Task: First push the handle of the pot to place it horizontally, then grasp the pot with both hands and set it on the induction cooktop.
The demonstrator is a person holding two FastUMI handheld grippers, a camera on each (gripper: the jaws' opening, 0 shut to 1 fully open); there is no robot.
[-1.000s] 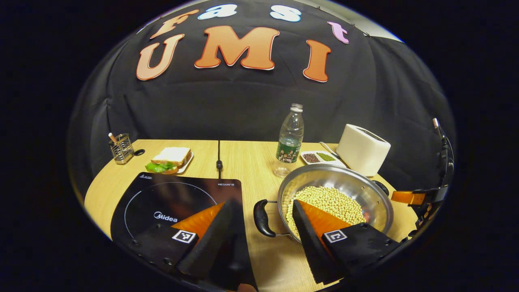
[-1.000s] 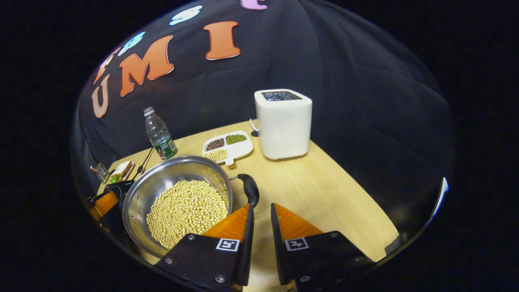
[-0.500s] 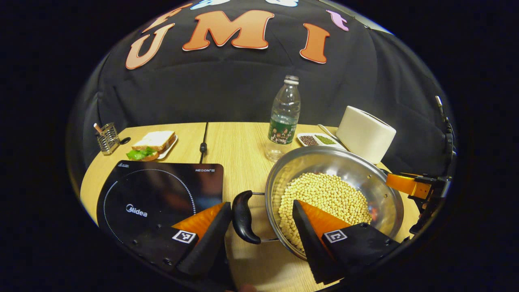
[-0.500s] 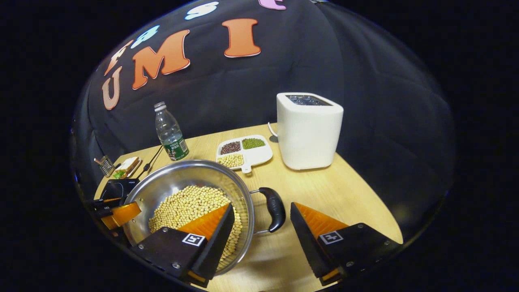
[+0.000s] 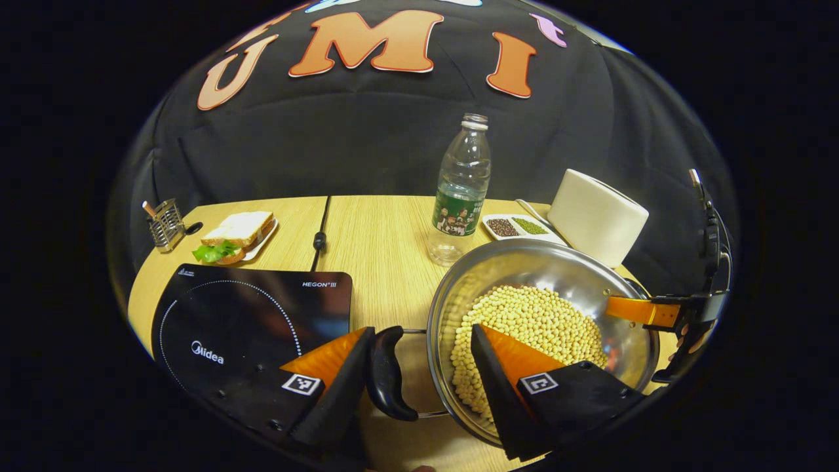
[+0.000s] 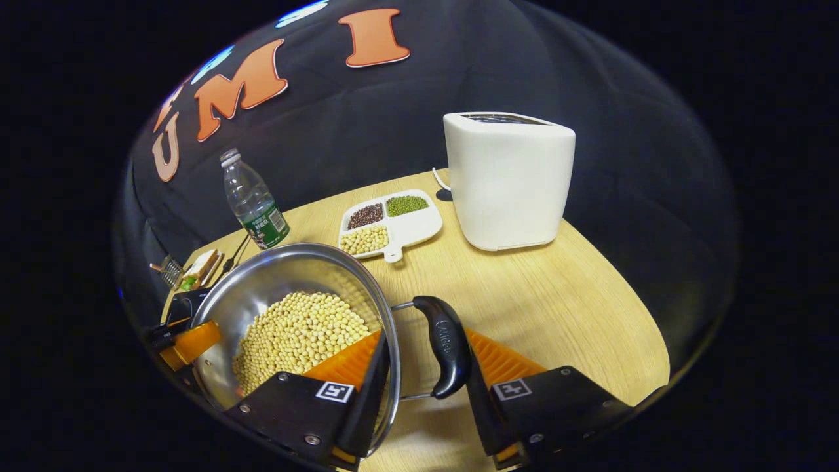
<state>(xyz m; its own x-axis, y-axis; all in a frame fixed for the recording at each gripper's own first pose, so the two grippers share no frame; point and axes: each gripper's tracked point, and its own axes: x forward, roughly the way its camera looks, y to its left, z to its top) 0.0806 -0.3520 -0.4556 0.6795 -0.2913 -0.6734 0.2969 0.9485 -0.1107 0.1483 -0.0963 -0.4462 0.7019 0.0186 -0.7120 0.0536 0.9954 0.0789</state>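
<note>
In the left gripper view the left hand-held gripper stands spread around the pot's near side: its outer finger lies just against the black side handle, its inner finger reaches over the rim above the soybeans. The steel pot sits on the bench, just beside the induction cooktop, which lies on the outer side of this gripper.

In the right gripper view the right hand-held gripper is also spread, one finger inside the pot over the soybeans, the other outside the opposite black handle; the handle seems to touch that outer finger, though contact is hard to judge. Neither pair of fingers presses the handle from both sides.

Ahead of the grippers stand a water bottle, a divided dish of beans and a white toaster.
</note>
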